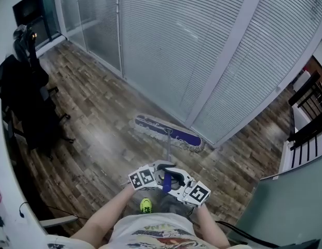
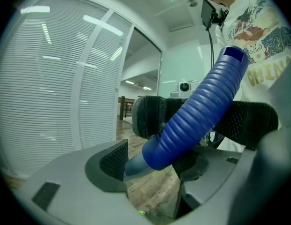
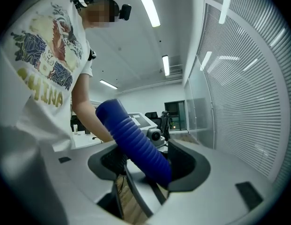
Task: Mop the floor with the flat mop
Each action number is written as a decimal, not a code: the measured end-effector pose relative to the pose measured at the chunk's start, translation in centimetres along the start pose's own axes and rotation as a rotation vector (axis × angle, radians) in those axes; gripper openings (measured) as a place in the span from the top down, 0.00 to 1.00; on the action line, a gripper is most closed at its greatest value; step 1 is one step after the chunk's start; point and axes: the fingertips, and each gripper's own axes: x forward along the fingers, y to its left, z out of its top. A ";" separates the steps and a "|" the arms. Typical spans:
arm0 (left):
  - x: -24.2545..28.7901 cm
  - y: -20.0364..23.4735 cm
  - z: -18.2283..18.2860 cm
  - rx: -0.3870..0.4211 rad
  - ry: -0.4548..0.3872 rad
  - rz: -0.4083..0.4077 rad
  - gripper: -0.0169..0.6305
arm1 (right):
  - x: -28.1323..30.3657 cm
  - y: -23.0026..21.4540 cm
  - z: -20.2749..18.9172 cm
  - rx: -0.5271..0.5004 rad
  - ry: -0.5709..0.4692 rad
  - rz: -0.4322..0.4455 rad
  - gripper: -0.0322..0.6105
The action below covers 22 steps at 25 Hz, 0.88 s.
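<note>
The flat mop head (image 1: 169, 133), blue with a pale fringe, lies on the wooden floor close to the blind-covered glass wall. Its thin pole (image 1: 166, 152) rises toward me and ends in a blue ribbed handle (image 1: 166, 181). In the head view my left gripper (image 1: 153, 175) and right gripper (image 1: 184, 187) face each other around that handle, right in front of my body. The left gripper (image 2: 152, 165) is shut on the blue handle (image 2: 202, 111). Just so, the right gripper (image 3: 148, 165) is shut on the handle (image 3: 134, 142), which crosses its jaws at a slant.
A black office chair draped with dark clothing (image 1: 26, 102) stands at the left. A black slatted chair (image 1: 309, 115) stands at the right by a white ledge. The glass wall with blinds (image 1: 202, 51) runs diagonally behind the mop. My green shoe (image 1: 145, 205) shows below the grippers.
</note>
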 end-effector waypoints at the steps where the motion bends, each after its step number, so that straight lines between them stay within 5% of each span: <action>1: 0.2 0.9 0.1 0.003 0.005 -0.004 0.59 | 0.2 -0.9 0.1 -0.002 -0.006 -0.004 0.56; 14: 4.7 9.4 2.0 0.046 0.099 -0.064 0.59 | -1.2 -11.3 0.9 0.065 -0.039 -0.074 0.55; 22: 3.5 7.0 0.8 0.023 0.097 -0.009 0.59 | -0.7 -8.0 0.2 0.070 0.011 -0.022 0.55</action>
